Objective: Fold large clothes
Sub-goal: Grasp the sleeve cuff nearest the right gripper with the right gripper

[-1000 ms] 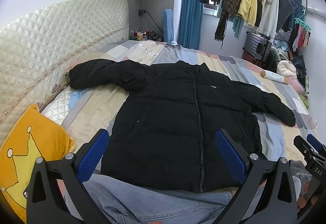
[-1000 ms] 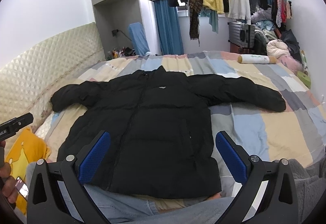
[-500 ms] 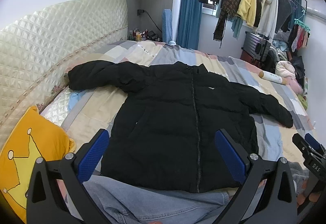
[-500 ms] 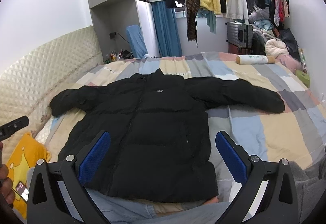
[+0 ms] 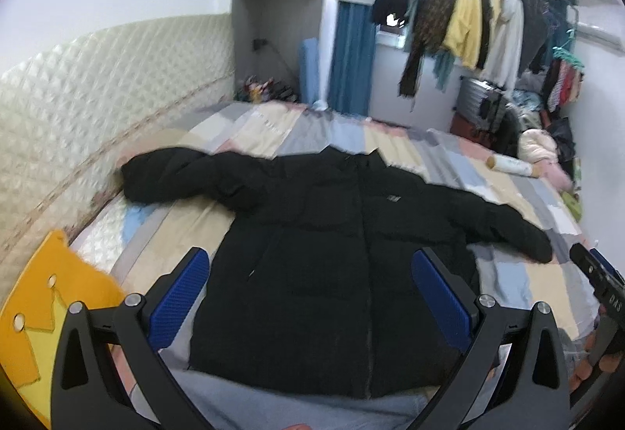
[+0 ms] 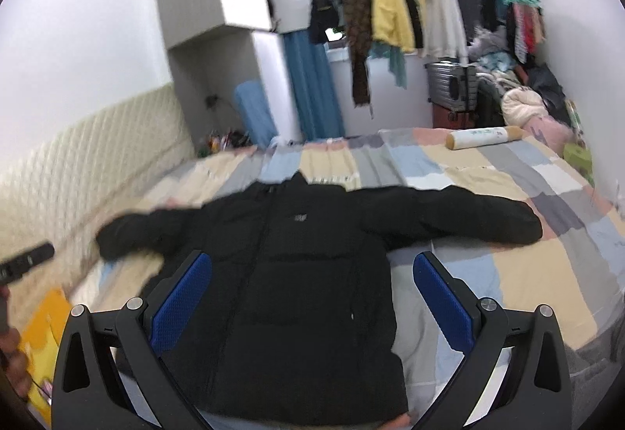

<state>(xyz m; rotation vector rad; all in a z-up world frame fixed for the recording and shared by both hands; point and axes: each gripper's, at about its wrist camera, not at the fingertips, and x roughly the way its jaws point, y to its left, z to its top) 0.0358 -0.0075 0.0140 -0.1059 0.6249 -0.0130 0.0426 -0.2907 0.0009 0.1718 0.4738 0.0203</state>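
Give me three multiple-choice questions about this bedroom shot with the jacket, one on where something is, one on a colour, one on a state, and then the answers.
1. Where does the black jacket lie?
A. Spread flat on the patchwork bedspread
B. Hanging on the rail
C. Bundled on the floor

2. What colour are the pads on the left gripper fingers?
A. Red
B. Blue
C. White

3. In what state is the right gripper?
A. Shut on a sleeve
B. Shut on the hem
C. Open, holding nothing

Answers:
1. A, both sleeves lie stretched out to the sides on the bed.
2. B, the inner faces of the fingers are blue.
3. C, the fingers stand wide apart with the jacket beyond them.
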